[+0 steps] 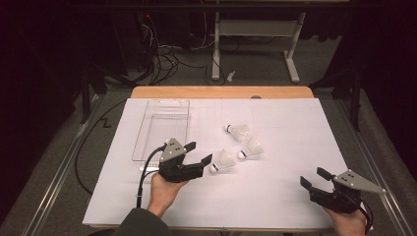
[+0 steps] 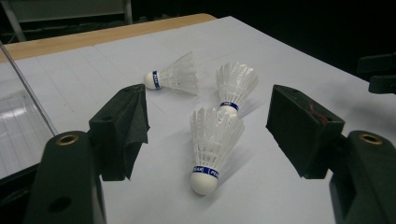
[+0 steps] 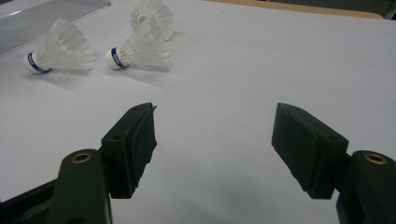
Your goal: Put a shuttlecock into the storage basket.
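White feathered shuttlecock with a blue band round its cork [image 2: 212, 144] lies on the white sheet between the spread jaws of the left gripper [image 2: 212, 128], untouched, cork nearest the claw. Step in hand: approach for pickup. Next move, judged: ease forward, close across the feather skirt gently. Band lettering possibly reads "PEAK"; blurred. Right gripper [image 1: 314, 179] gapes, empty, well apart.

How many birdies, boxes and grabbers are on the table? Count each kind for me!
Shuttlecocks: 3, namely the nearest shuttlecock, the middle shuttlecock and the far shuttlecock.
Clear plastic box: 1.
Grippers: 2, the left gripper and the right gripper, both open.
Total: 6.
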A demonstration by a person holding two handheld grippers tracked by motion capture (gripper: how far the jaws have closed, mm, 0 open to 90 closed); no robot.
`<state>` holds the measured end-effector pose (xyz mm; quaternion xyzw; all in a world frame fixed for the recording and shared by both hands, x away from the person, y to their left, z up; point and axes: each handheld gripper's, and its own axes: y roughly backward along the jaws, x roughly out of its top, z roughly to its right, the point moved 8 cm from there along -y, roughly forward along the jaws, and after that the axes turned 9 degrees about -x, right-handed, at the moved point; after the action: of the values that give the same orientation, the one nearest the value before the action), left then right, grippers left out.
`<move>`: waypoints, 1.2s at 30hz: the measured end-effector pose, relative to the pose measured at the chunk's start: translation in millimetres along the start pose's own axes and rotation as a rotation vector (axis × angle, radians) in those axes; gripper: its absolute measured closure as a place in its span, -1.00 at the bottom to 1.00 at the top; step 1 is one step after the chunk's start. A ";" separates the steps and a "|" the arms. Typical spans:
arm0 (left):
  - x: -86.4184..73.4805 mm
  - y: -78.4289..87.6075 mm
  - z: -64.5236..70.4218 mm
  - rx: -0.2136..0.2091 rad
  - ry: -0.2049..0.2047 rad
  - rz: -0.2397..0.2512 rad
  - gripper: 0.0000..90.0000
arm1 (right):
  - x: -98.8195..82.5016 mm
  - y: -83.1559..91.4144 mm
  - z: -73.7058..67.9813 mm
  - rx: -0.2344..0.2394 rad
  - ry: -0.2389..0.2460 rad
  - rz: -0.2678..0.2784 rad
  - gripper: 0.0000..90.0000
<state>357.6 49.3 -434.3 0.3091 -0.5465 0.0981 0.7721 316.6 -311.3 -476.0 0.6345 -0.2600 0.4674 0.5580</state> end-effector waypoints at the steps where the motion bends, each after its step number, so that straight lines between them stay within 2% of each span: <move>1: 0.2 -0.6 0.1 -0.001 0.003 0.001 -0.33 | 0.0 -0.1 -0.2 0.001 -0.001 -0.001 -0.31; 36: 9.7 -23.6 3.2 -0.019 -0.008 -0.005 -0.32 | 0.0 -0.2 -0.6 0.004 0.000 -0.001 -0.31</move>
<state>370.3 27.0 -433.6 0.3035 -0.5498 0.0896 0.7731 316.6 -310.7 -476.1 0.6357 -0.2586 0.4675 0.5571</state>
